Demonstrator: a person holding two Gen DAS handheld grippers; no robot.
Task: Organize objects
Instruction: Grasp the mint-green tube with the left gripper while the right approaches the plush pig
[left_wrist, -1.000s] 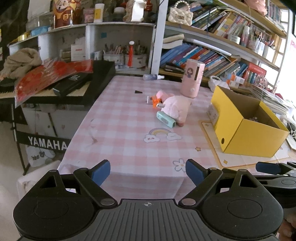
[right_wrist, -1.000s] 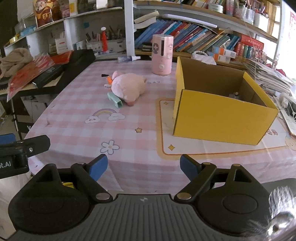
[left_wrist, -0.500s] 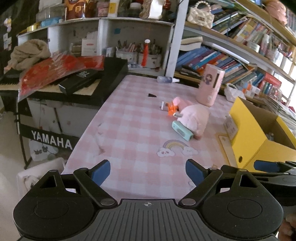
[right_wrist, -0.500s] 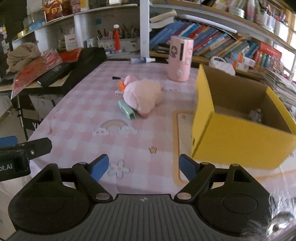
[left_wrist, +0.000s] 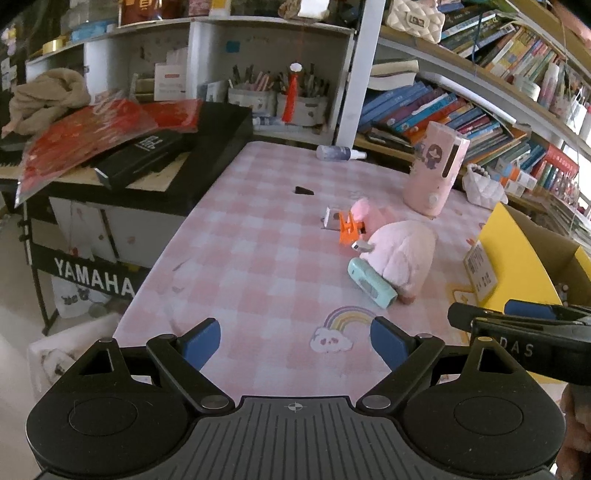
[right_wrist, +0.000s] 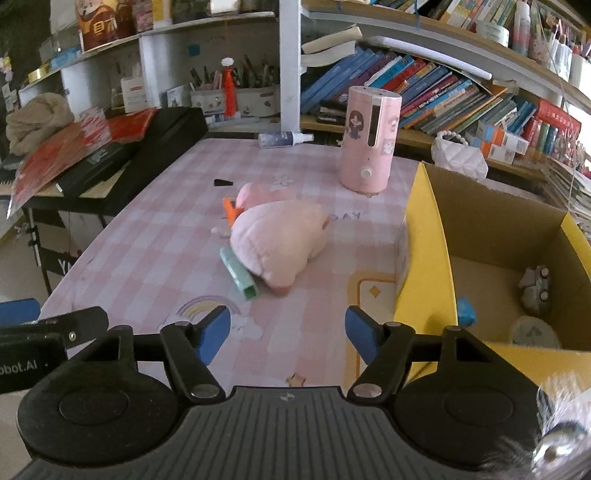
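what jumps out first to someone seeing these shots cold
The bright yellow cardboard box stands open at the right edge of the pink checked tablecloth, with a few small items inside. Mid-table lies a soft pink plush toy, a mint green flat case tucked against it, and a tall pink cylinder stands upright behind. Both tongs, left and right, hover open and empty.

We have bare tabletop (left_wrist: 258, 266) ahead of both open tongs, up to the pink plush (right_wrist: 277, 240) at the centre. A mint case (left_wrist: 371, 282) lies against its near side, an orange clip (left_wrist: 349, 230) just behind. The yellow box (right_wrist: 424, 258) walls off the right; the pink cylinder (right_wrist: 369, 140) stands upright beyond, well apart from the plush. A black keyboard case (left_wrist: 192, 162) borders the left edge.
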